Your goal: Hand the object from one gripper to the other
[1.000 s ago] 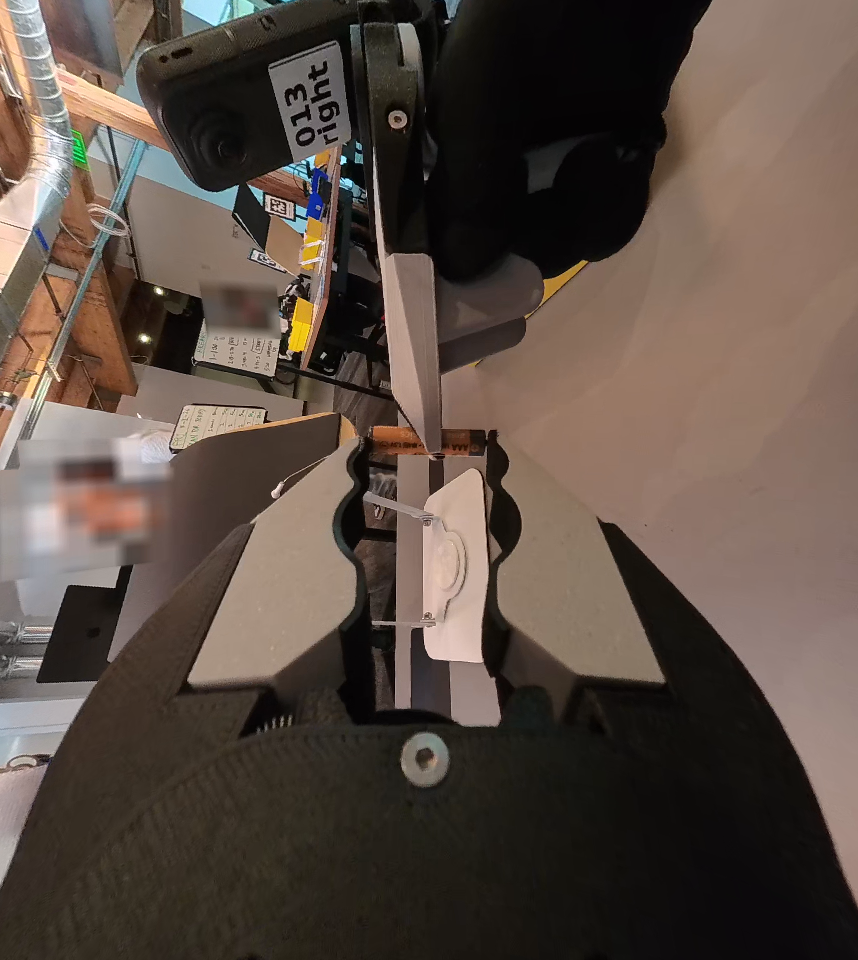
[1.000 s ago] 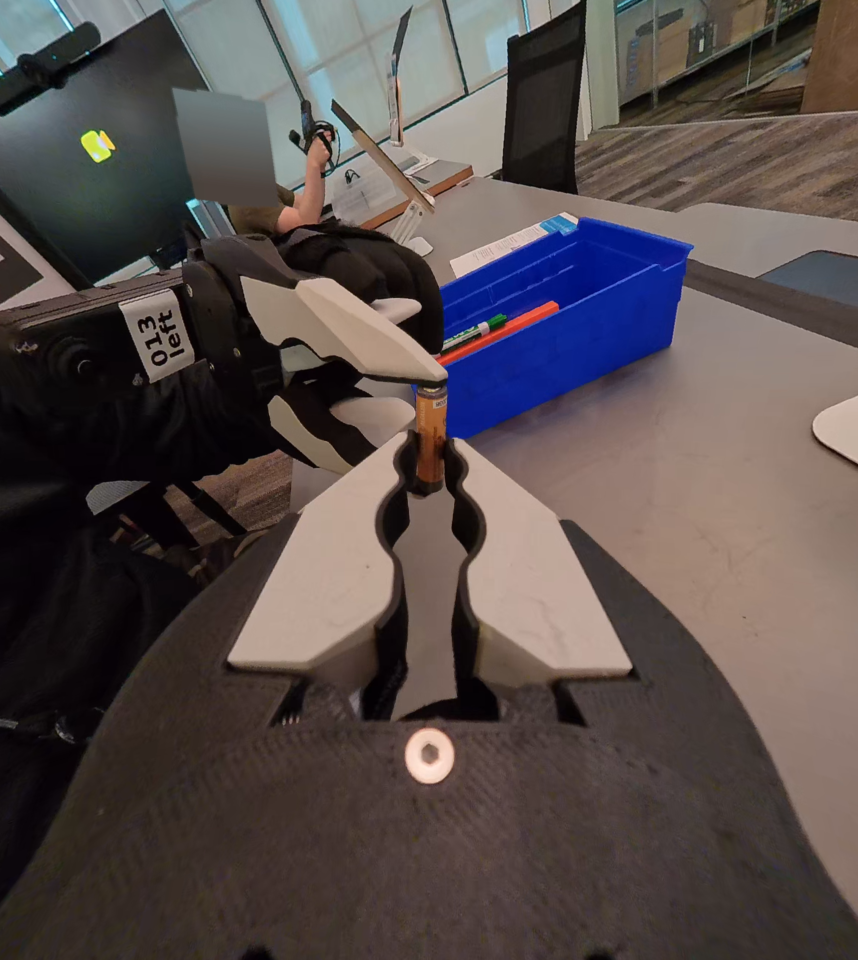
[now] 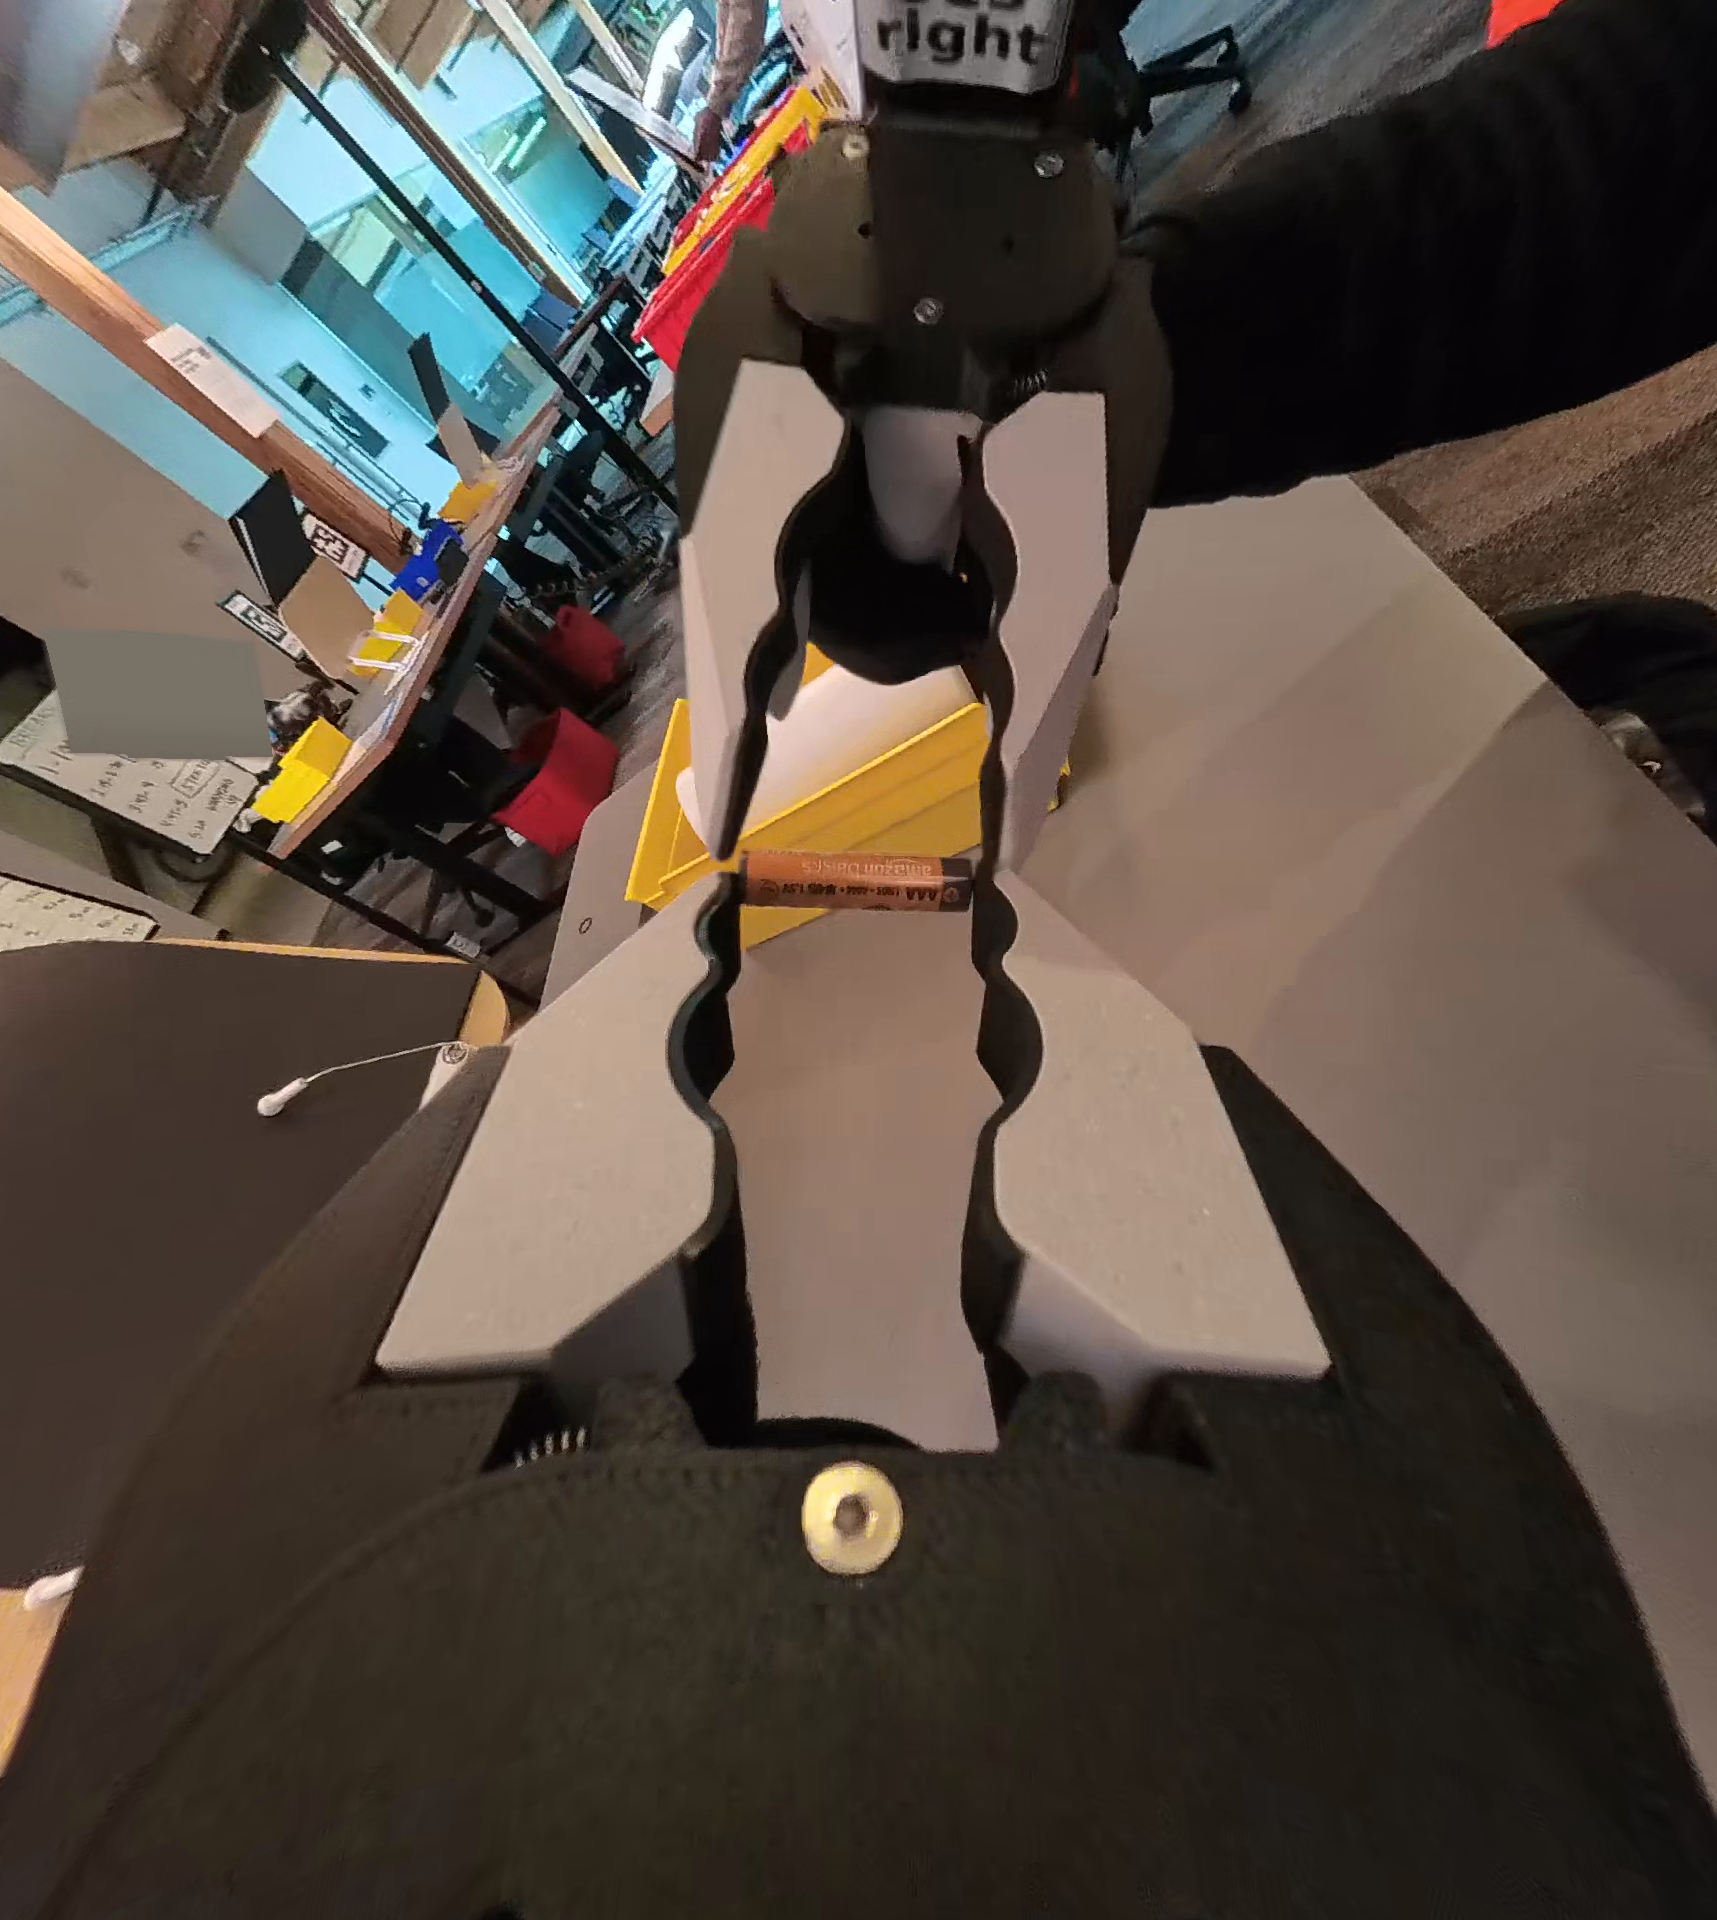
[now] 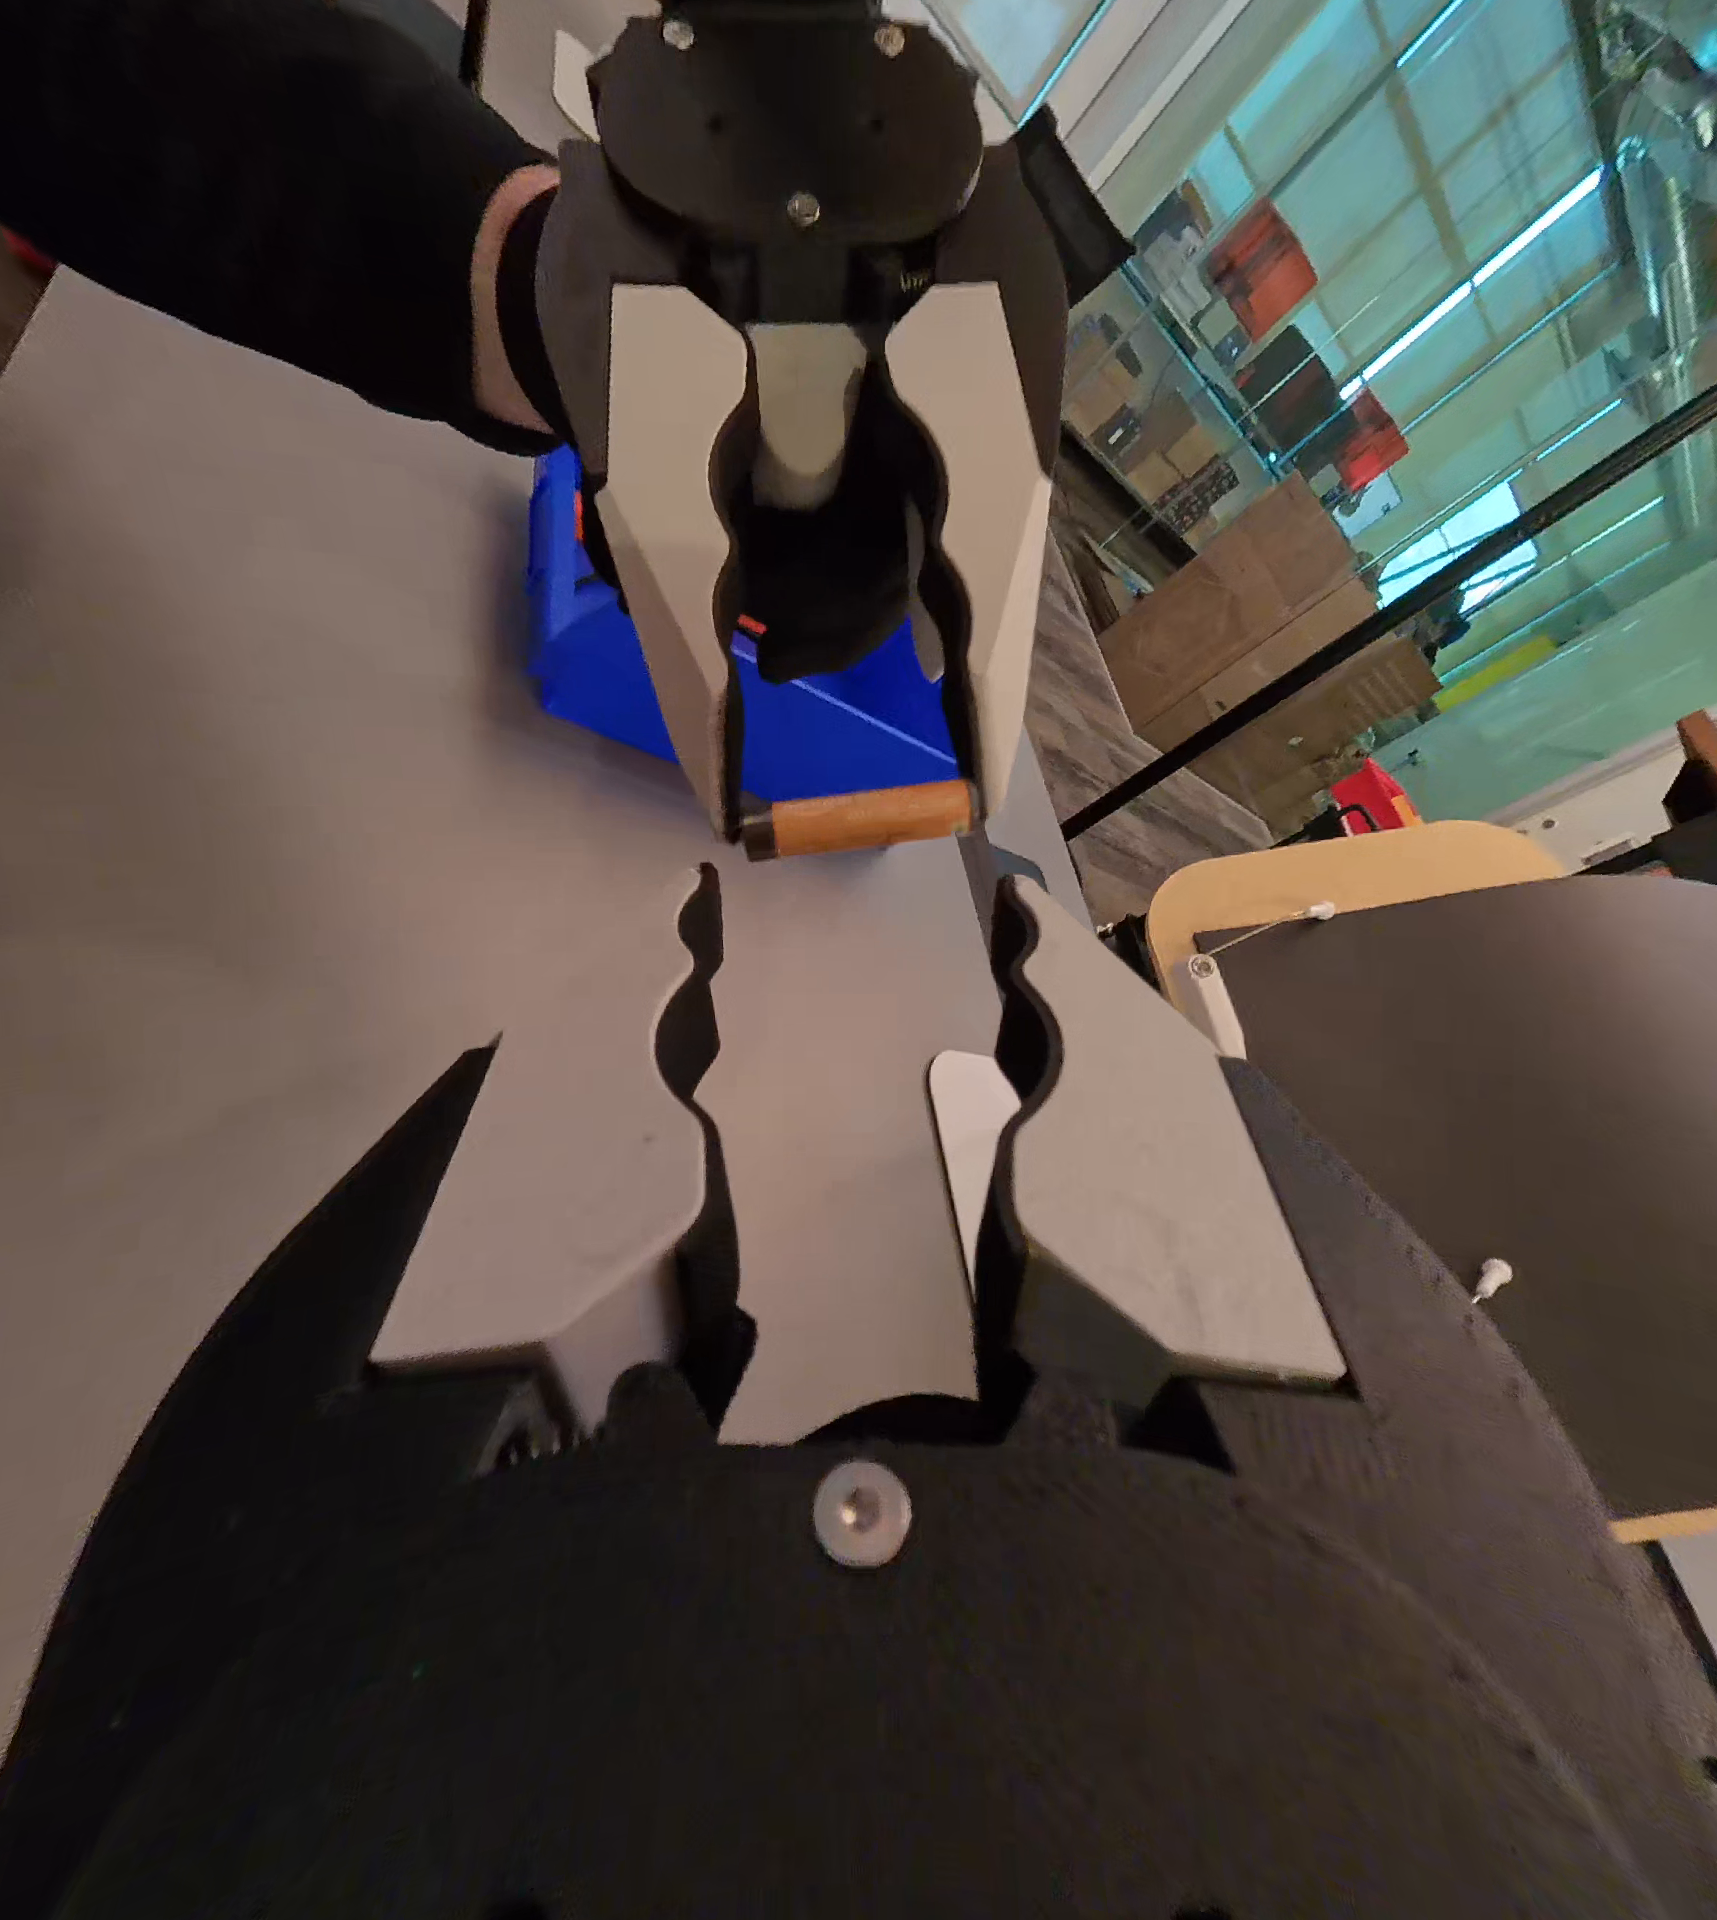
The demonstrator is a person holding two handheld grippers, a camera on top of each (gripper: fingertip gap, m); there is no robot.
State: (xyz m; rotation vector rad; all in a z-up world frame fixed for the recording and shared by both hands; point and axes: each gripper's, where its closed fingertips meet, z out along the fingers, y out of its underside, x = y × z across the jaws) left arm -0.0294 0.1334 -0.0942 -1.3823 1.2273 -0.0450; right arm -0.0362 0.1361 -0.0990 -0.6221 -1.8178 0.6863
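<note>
Over the grey tabletop (image 4: 158, 727), the left gripper (image 3: 854, 904) pinches the battery (image 4: 859, 821) end to end, the right gripper (image 4: 858, 881) gaping just short of it; light, stiff and slick, it looks best taken mid-barrel.

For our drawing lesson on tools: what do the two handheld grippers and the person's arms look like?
The left gripper and right gripper match: black textured bodies, pale grey wedge fingers with wavy black inner edges, and a silver screw. Black sleeves cover both arms.
</note>
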